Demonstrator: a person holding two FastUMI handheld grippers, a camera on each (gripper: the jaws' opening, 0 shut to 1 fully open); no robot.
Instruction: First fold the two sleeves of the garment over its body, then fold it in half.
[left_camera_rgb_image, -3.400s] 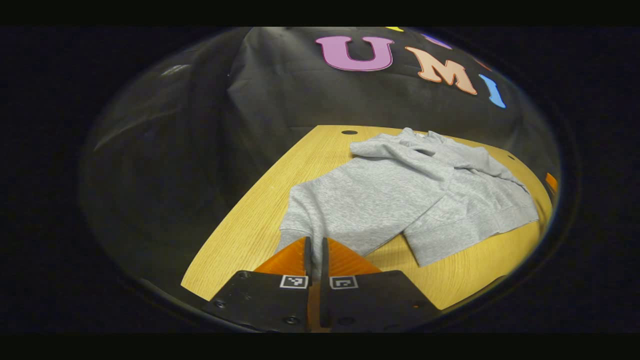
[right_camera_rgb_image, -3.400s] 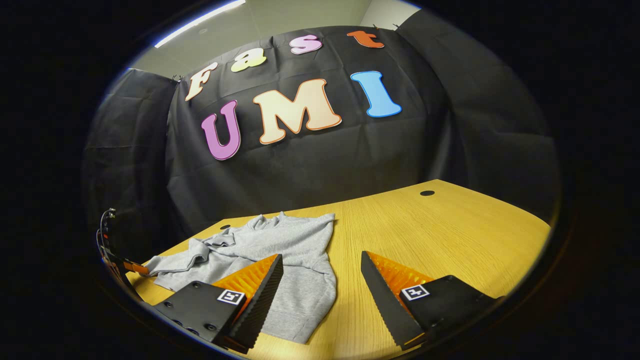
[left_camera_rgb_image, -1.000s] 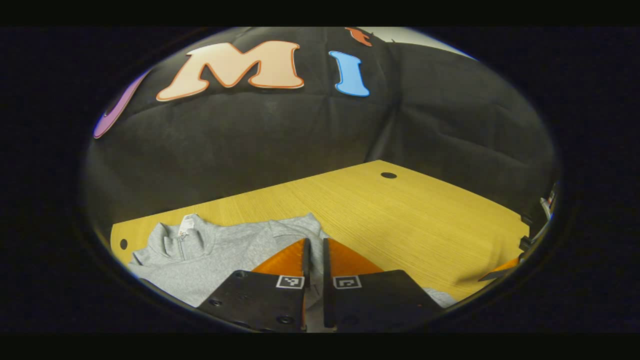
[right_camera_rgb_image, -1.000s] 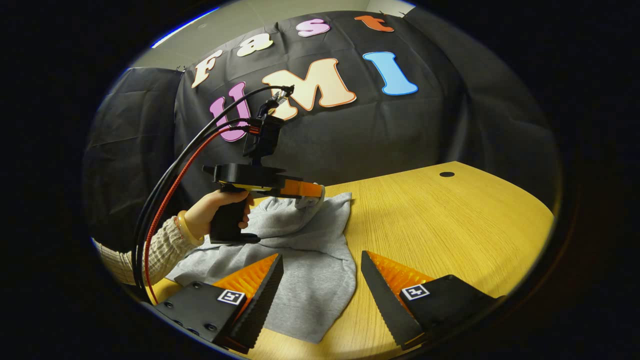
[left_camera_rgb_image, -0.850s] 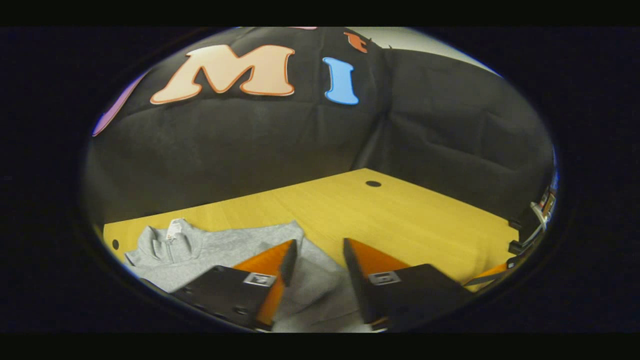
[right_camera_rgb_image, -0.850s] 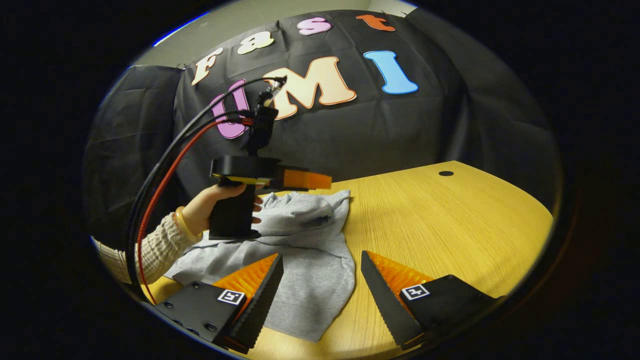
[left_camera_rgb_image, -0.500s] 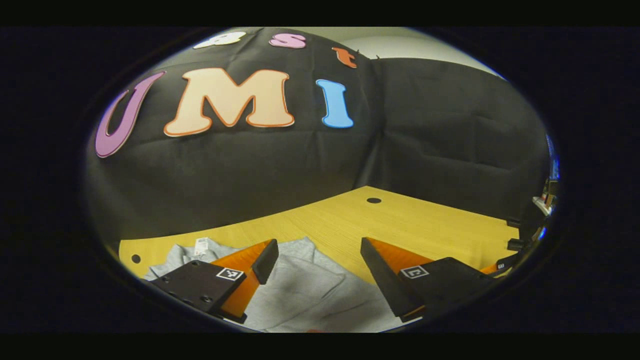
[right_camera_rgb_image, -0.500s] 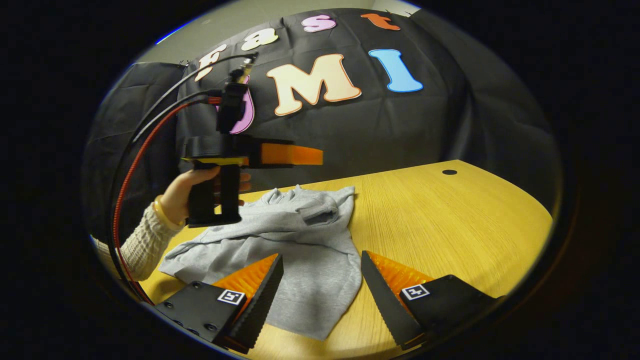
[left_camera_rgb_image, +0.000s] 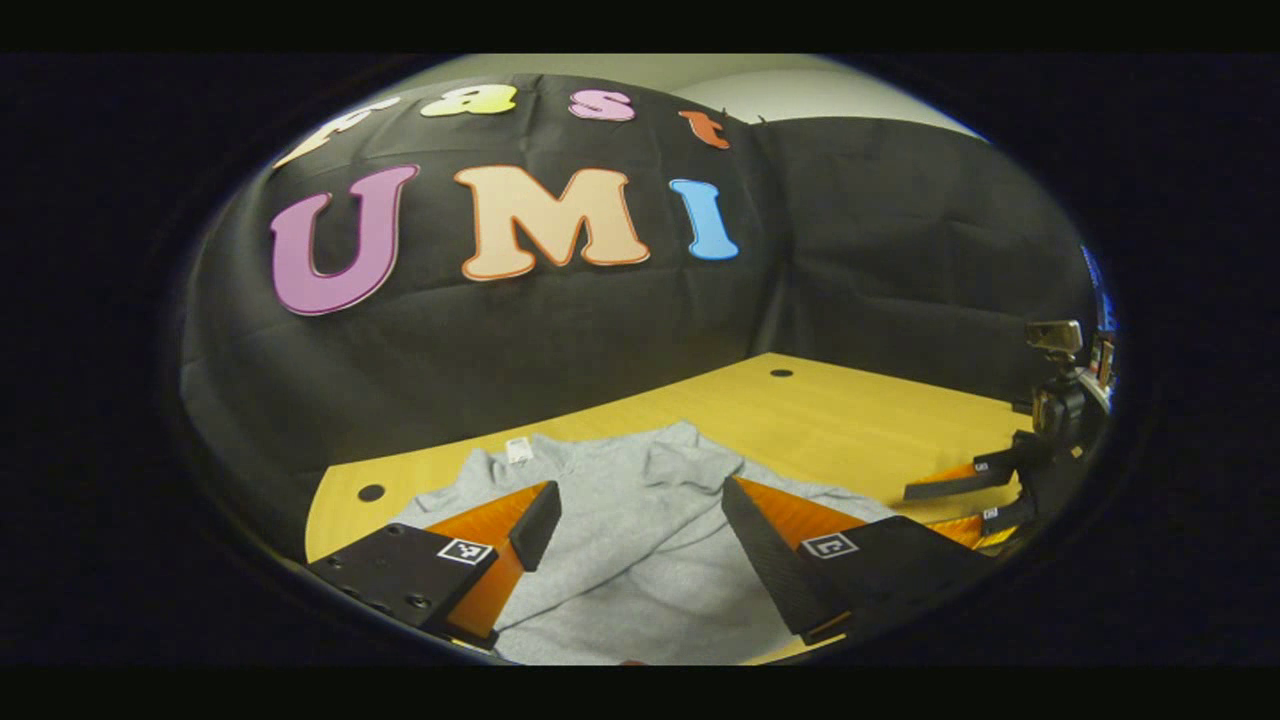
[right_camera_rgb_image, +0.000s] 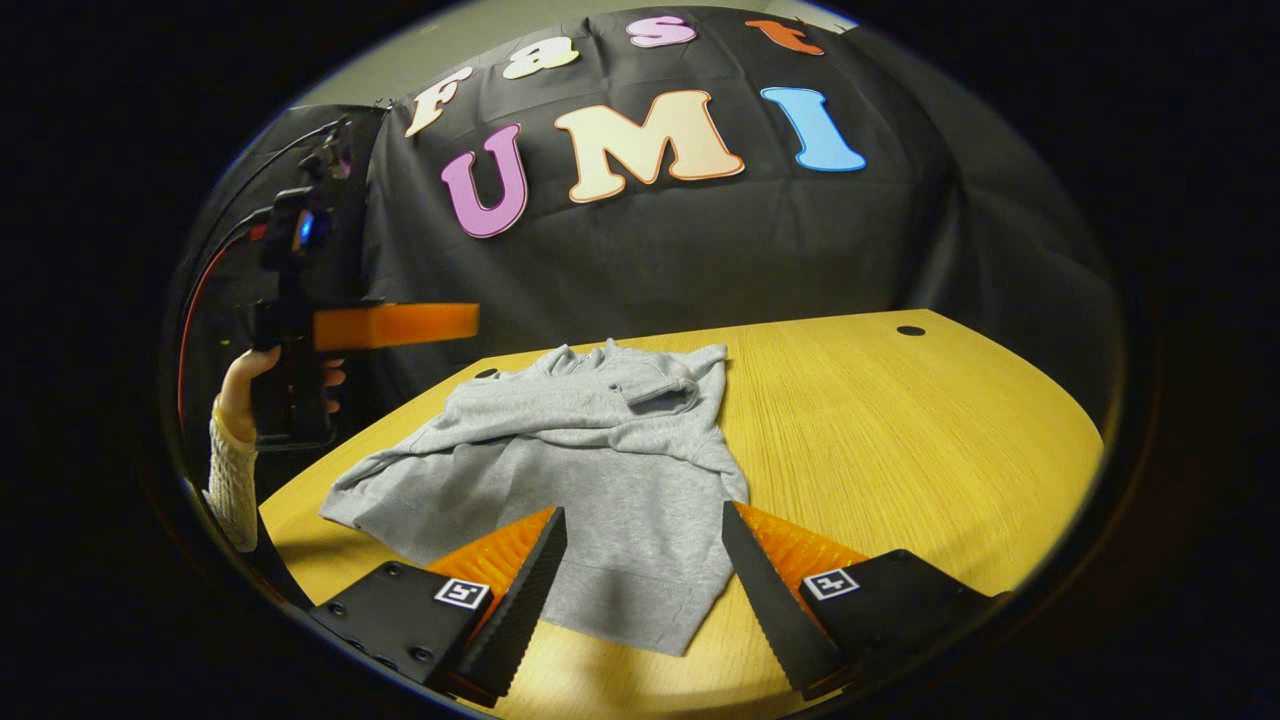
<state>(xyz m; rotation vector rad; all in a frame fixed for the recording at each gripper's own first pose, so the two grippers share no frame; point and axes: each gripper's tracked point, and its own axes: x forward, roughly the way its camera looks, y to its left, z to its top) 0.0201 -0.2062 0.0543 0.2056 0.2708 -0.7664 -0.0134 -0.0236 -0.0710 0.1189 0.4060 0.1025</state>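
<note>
A grey sweatshirt (right_camera_rgb_image: 580, 470) lies on the wooden table (right_camera_rgb_image: 900, 430), spread towards the table's near-left part in the right gripper view, with both sleeves folded across its body and its collar towards the black cloth wall. The right gripper (right_camera_rgb_image: 645, 560) hovers just above the garment's near hem, its two orange-and-black fingers spread wide with nothing between them; the hem's edge shows in the gap. In the same view the left gripper (right_camera_rgb_image: 440, 325) is held up in the air at the left, well above the table and apart from the sweatshirt, gripped by a hand (right_camera_rgb_image: 245, 385) in a cream knitted sleeve (right_camera_rgb_image: 230, 480). In the left gripper view its own fingers stand wide apart and empty over the sweatshirt (left_camera_rgb_image: 640, 540), whose collar and white label point away from the camera. At that view's far right edge the other gripper's (left_camera_rgb_image: 975, 495) fingers seem parted, though they are small and distorted there
</note>
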